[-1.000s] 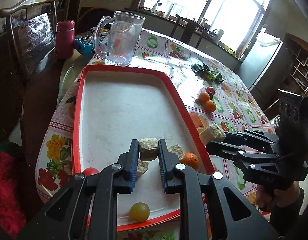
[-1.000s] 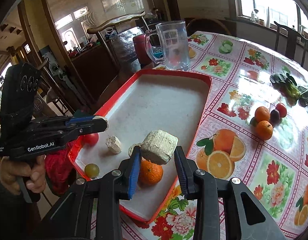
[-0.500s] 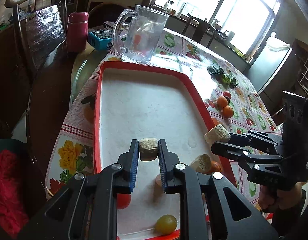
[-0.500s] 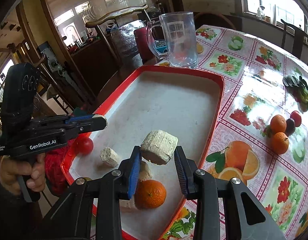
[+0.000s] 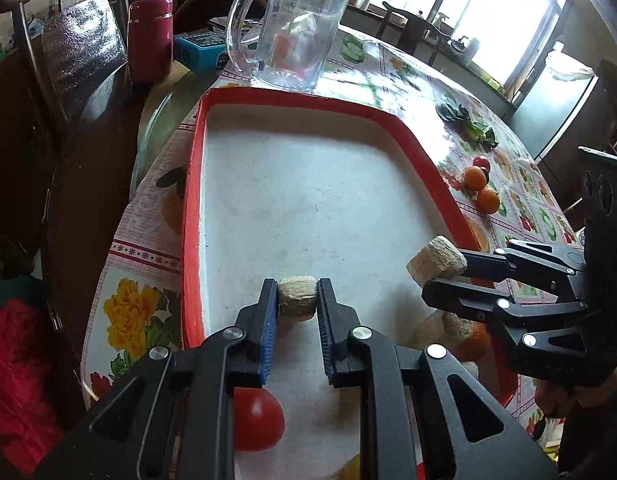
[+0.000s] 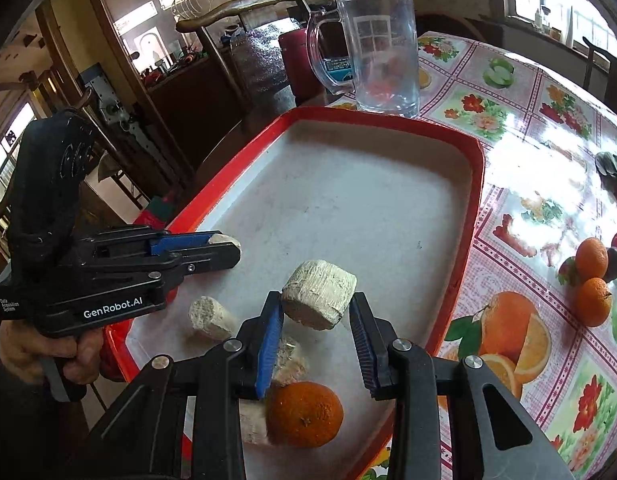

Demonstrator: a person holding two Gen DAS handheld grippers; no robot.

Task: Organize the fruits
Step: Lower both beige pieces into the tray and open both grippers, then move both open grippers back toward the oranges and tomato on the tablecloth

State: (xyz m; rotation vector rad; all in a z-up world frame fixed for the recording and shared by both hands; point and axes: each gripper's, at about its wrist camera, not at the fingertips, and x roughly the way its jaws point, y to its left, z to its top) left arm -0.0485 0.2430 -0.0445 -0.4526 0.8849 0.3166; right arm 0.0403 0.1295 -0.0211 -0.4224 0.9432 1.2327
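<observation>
My left gripper (image 5: 297, 286) is shut on a small pale fibrous chunk (image 5: 297, 300), held low over the near part of the red-rimmed white tray (image 5: 192, 208). My right gripper (image 6: 316, 300) carries a larger pale chunk (image 6: 320, 292) just above the tray (image 6: 478, 184). Its jaws are opening, and the chunk still sits tilted between the pads, touching both. Below it lie an orange (image 6: 304, 414) and loose pale chunks (image 6: 208, 316). A red tomato (image 5: 256, 420) lies in the tray under my left gripper's fingers. The right gripper (image 5: 444, 276) shows at the right of the left wrist view.
A glass mug (image 5: 292, 28) stands beyond the tray's far rim, with a red flask (image 5: 150, 38) and a chair (image 5: 76, 52) to its left. Small oranges and a dark fruit (image 6: 592, 258) sit on the flowered tablecloth right of the tray, near green leaves (image 5: 468, 120).
Both grippers have moved forward and down over the tray with their chunks. The tomato, orange and loose chunks have slid toward the bottom of both views.
</observation>
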